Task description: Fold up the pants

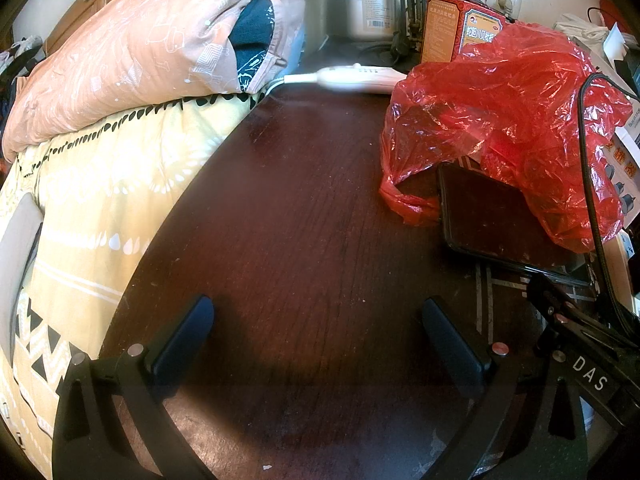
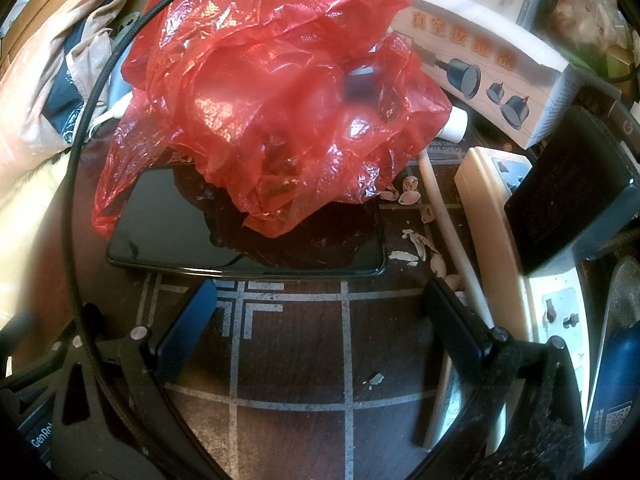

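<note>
Under the red bag [image 2: 272, 92] — a phone [image 2: 168, 224], half hidden.

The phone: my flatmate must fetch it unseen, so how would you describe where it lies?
On the dark wooden table, find the crumpled red plastic bag. The phone lies flat, half under the bag's near edge. It is the only smooth black glass slab there, unlike the cream power strip.

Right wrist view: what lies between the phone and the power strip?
Nut shells and a white cable lie on the table between phone and power strip.
</note>
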